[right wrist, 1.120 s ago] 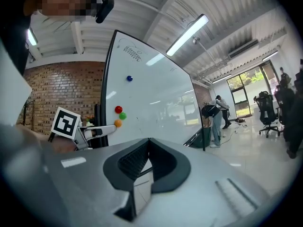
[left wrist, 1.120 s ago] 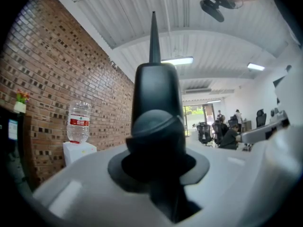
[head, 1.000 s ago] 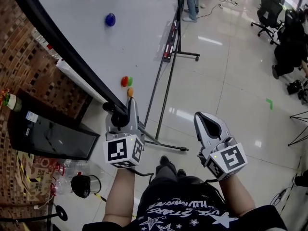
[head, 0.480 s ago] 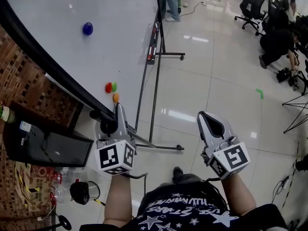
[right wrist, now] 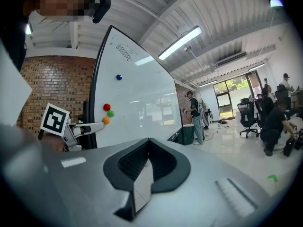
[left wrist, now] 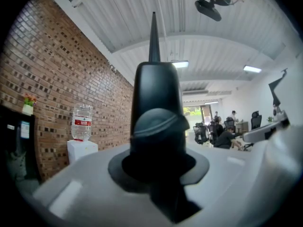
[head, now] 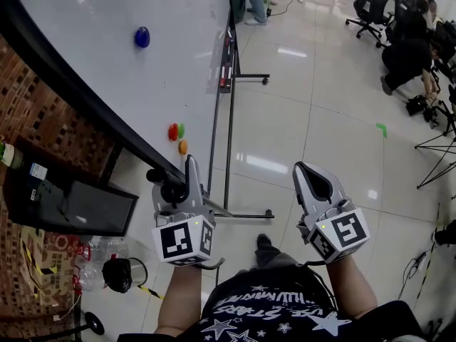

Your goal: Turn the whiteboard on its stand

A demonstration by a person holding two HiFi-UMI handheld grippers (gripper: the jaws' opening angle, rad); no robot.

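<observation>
Now the whiteboard (head: 142,70) fills the upper left of the head view, tilted on its stand (head: 229,120), with its black frame (head: 107,116) cutting a diagonal down towards the lower centre. At the lower end of that diagonal the left gripper (head: 178,180) has its fingers clamped on the frame, only narrowly apart, and in its own view the dark bar and a rounded black fitting stand right between the jaws. Over at lower right of the head view the right gripper (head: 308,173) hangs clear of the board above the shiny floor (head: 335,120), jaws closed together and nothing in them. On the white surface, a blue magnet (head: 142,37) sits up top, and a red magnet (head: 172,132), green magnet (head: 181,130) and orange magnet (head: 183,147) cluster just above the left gripper. A brick wall (head: 43,112) runs down the left edge behind the board
</observation>
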